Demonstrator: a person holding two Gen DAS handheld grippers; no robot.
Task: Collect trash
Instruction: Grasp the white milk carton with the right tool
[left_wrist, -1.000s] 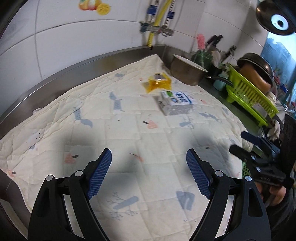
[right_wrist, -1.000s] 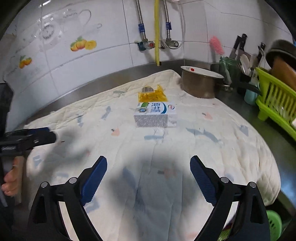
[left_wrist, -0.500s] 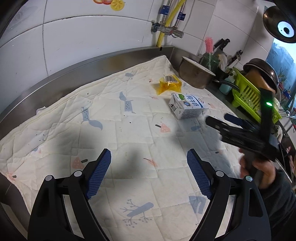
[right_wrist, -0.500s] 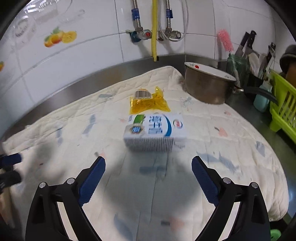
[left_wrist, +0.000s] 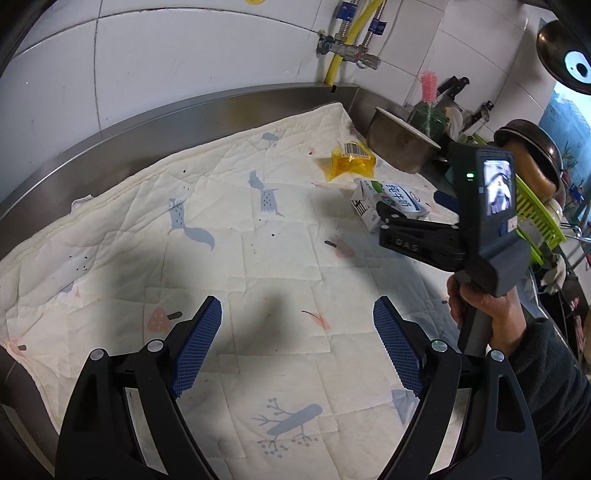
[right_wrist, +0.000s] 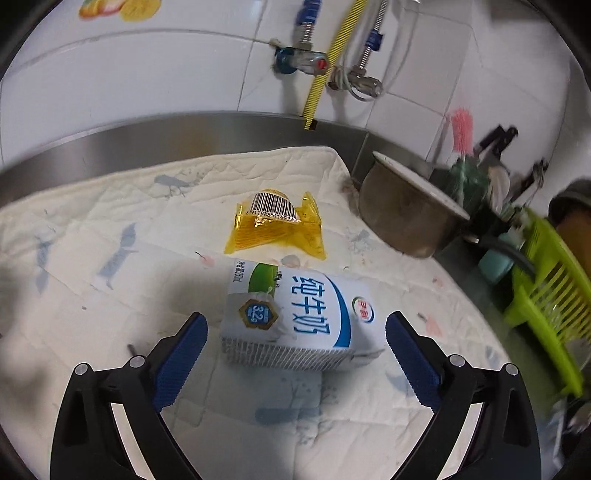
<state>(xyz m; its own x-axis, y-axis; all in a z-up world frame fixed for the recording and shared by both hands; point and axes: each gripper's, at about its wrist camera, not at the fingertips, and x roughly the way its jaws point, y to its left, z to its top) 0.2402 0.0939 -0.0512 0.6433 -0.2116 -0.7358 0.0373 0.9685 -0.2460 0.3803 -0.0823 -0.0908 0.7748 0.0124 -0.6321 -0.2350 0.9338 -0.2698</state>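
On quilted cloth (right_wrist: 110, 229), boxy milk carton (right_wrist: 299, 321) is lying between wide right gripper (right_wrist: 295, 354) pads; crinkled yellow wrapper (right_wrist: 277, 229) behind; left gripper (left_wrist: 295, 347) hovering wide, empty.

1. My left gripper (left_wrist: 297, 347) hangs wide open over the white quilted mat (left_wrist: 221, 251).
2. My right gripper (left_wrist: 410, 221) reaches the white and blue milk carton (left_wrist: 391, 201).
3. The crumpled yellow plastic wrapper (left_wrist: 351, 162) lies just behind it.

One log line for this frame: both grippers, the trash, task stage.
right gripper open, straddling milk carton | left gripper open, empty | yellow wrapper behind carton | stage: pre-grasp
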